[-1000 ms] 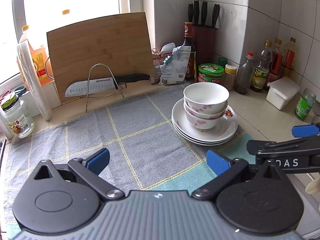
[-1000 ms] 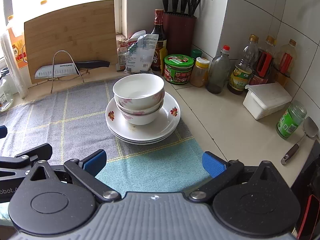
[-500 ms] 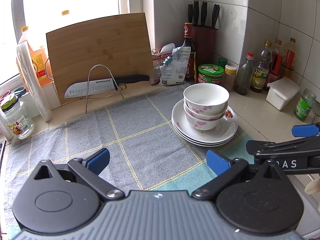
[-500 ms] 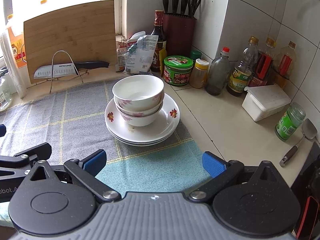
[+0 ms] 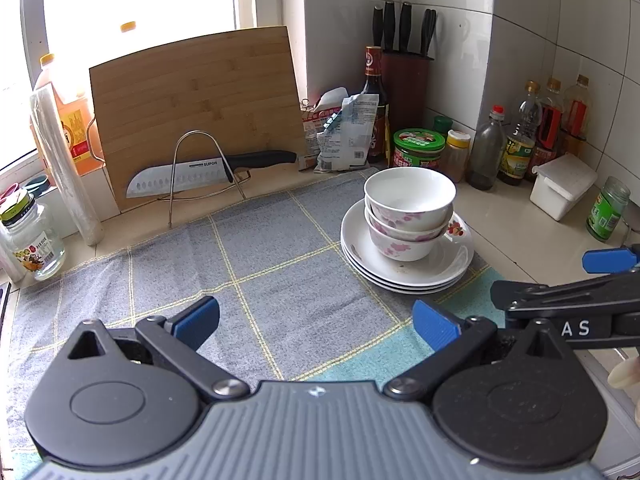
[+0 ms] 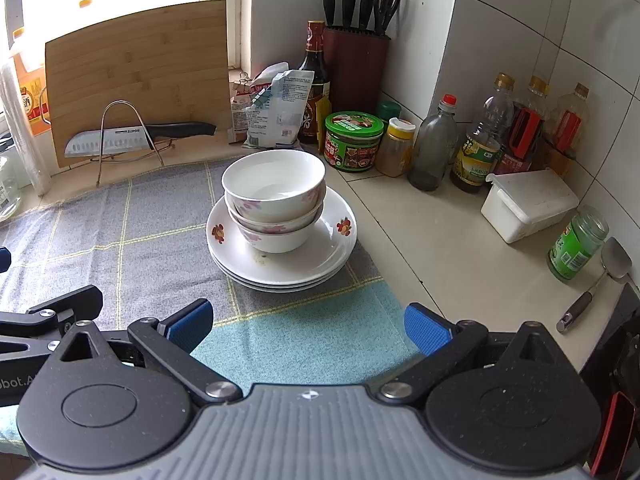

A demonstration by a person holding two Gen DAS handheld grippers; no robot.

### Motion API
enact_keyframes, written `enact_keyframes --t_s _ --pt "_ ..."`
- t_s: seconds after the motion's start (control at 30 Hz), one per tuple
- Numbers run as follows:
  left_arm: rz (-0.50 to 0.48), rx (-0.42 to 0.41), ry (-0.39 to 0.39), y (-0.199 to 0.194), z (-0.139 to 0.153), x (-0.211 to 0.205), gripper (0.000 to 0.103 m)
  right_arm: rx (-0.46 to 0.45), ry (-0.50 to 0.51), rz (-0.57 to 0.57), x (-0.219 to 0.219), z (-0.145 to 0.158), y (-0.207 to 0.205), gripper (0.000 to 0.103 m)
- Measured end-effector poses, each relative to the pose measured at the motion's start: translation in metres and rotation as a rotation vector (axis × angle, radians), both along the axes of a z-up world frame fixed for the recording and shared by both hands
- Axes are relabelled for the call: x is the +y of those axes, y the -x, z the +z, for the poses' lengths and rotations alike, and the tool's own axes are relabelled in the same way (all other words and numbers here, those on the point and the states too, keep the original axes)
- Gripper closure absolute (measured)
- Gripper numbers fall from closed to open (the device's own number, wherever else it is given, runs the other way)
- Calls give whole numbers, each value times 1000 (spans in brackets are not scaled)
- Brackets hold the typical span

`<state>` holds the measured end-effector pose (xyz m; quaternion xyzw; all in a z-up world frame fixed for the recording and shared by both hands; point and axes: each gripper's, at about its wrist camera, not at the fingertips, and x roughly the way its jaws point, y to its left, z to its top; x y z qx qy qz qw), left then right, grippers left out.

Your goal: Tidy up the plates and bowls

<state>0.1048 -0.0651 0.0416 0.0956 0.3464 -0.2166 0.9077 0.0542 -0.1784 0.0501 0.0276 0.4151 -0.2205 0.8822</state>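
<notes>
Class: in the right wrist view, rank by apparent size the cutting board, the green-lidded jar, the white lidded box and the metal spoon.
1. cutting board, clearly largest.
2. white lidded box.
3. green-lidded jar, close to the box and set farther back, so this order is unsure.
4. metal spoon, slimmest, though its length rivals the box's.

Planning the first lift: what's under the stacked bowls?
Under the bowls is a stack of white plates with red flowers, lying on the checked cloth. Three plate rims show; the plate centres are covered.
</notes>
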Motion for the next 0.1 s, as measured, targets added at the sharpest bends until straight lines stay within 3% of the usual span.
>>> enact_keyframes --t_s 0.1 --pt "0 1 1 0 0 0 1 0 0 0 0 0 0 0"
